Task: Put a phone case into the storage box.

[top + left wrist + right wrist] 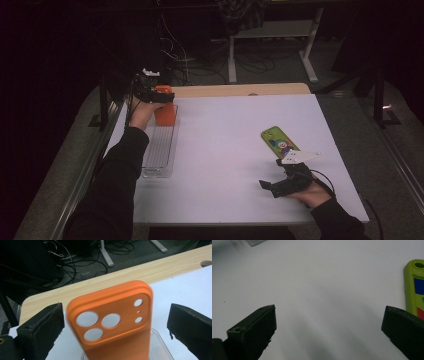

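An orange phone case (165, 111) stands upright at the far end of a clear plastic tray (160, 150) on the left of the white table. In the left gripper view the orange case (112, 322) shows its camera cut-outs, its lower end inside the tray (160, 340). My left gripper (154, 94) (116, 307) is open around it, with a gap on each side between pads and case. At the front right my right gripper (267, 188) (329, 308) rests open and empty over the bare table. A green phone case (279, 142) (415, 287) with a cartoon figure lies flat just beyond it.
The white table top (230, 150) ends at a wooden strip (240, 90) along its far edge. Beyond it the floor holds cables and white desk legs (232, 60). A metal rail (85, 170) runs along the table's left side.
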Tool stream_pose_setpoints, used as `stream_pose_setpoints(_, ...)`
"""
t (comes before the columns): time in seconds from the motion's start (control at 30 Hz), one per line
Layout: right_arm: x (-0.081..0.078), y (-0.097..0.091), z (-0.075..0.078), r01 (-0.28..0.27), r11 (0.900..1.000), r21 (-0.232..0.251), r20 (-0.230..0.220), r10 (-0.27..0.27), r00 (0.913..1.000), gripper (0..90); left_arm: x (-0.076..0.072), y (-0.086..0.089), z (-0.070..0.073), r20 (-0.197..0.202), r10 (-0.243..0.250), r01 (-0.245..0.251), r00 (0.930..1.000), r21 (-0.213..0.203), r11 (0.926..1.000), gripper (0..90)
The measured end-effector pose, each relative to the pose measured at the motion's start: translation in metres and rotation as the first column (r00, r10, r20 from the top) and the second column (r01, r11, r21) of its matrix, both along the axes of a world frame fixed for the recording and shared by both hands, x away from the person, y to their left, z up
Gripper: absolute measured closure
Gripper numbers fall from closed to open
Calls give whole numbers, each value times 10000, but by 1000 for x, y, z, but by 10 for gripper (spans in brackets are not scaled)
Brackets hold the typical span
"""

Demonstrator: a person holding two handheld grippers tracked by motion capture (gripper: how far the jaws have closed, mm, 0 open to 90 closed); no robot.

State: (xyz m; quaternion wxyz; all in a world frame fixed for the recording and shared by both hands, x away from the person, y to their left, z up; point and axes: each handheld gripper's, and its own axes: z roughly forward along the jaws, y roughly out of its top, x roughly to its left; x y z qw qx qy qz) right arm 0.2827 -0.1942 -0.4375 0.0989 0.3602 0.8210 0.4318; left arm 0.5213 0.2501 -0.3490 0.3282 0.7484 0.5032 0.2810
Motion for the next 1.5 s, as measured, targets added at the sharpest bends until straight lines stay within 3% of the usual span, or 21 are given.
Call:
stream_pose_setpoints(0.17, 0, 0, 0, -29, 10000, -9, 24, 29, 10000, 0, -2, 4, 3, 9, -51, 51, 10000, -8, 10000, 0)
stream_pose_setpoints(0.37, 0, 0, 1, -38, 10000, -24, -16, 38, 10000, 0, -13, 8, 16, 69, -589, 590, 9982, -158, 9981, 0)
stream_pose_setpoints(0.47, 0, 0, 1, 11, 10000, 21, -37, -11, 10000, 0, -22, 9, 24, 86, -993, 996, 9950, -398, 9942, 0)
stream_pose_setpoints(0.63, 0, 1, 1, -21, 10000, -15, 1, 21, 10000, 0, -39, 8, 35, 101, -1812, 1815, 9834, -620, 9814, 0)
stream_pose_setpoints(0.77, 0, 1, 1, -7, 10000, -9, -47, 7, 10000, 0, -55, 1, 40, 95, -2614, 2614, 9652, -776, 9621, 0)
stream_pose_setpoints(0.83, 0, 1, 1, -16, 10000, -13, -48, 16, 10000, 0, -65, -6, 41, 222, -3041, 3049, 9524, -828, 9488, 0)
stream_pose_setpoints(1.03, 0, 1, 2, -25, 10000, -37, 29, 25, 10000, 0, -90, -27, 38, 52, -4240, 4231, 9057, -755, 9029, 0)
stream_pose_setpoints(1.2, 0, 1, 2, -10, 10000, -12, 49, 10, 10000, 0, -106, -47, 33, -27, -4860, 4837, 8739, -923, 8703, 0)
stream_pose_setpoints(1.23, 0, 1, 2, 7, 10000, -16, 34, -7, 10000, 0, -108, -50, 32, -17, -5025, 5005, 8645, -875, 8613, 0)
stream_pose_setpoints(1.3, 1, 1, 2, 7, 10000, -14, 46, -7, 10000, 0, -115, -58, 29, -21, -5197, 5164, 8544, -1090, 8494, 0)
stream_pose_setpoints(1.5, 0, 1, 2, -42, 10000, -19, 69, 42, 10000, 0, -132, -79, 18, -89, -5742, 5703, 8187, -1052, 8147, 0)
